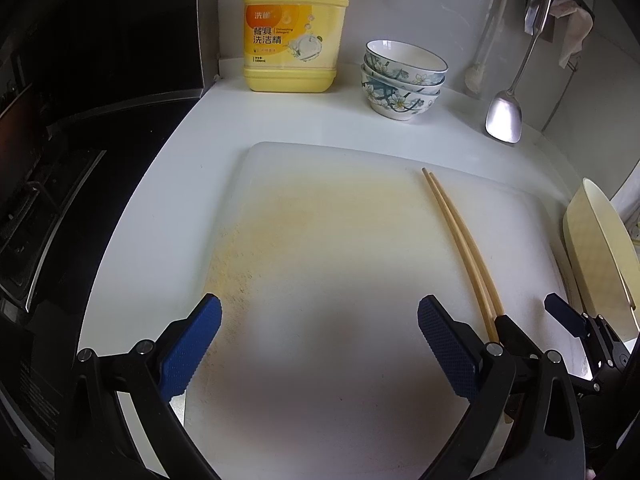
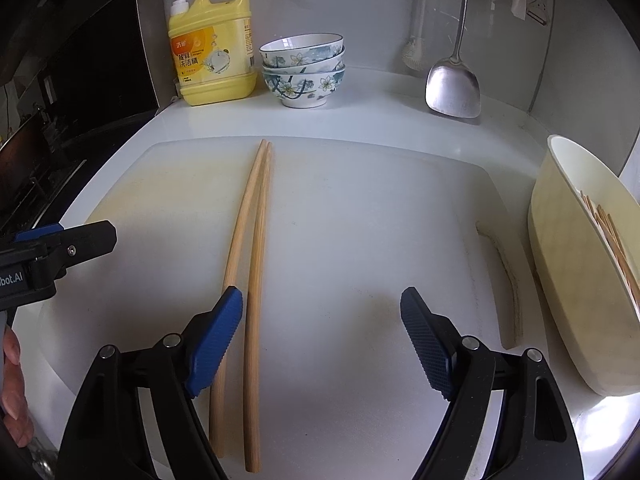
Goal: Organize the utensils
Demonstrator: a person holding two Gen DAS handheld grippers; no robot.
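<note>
Two long wooden chopsticks lie side by side on a white cutting board. In the left wrist view the chopsticks lie on the board's right part. My right gripper is open, its left finger beside the chopsticks, nothing held. My left gripper is open and empty, left of the chopsticks; it also shows in the right wrist view. A cream holder with several chopsticks stands at the right.
A yellow detergent jug and three stacked floral bowls stand at the back. A metal spatula hangs at the back right. A black stove lies to the left.
</note>
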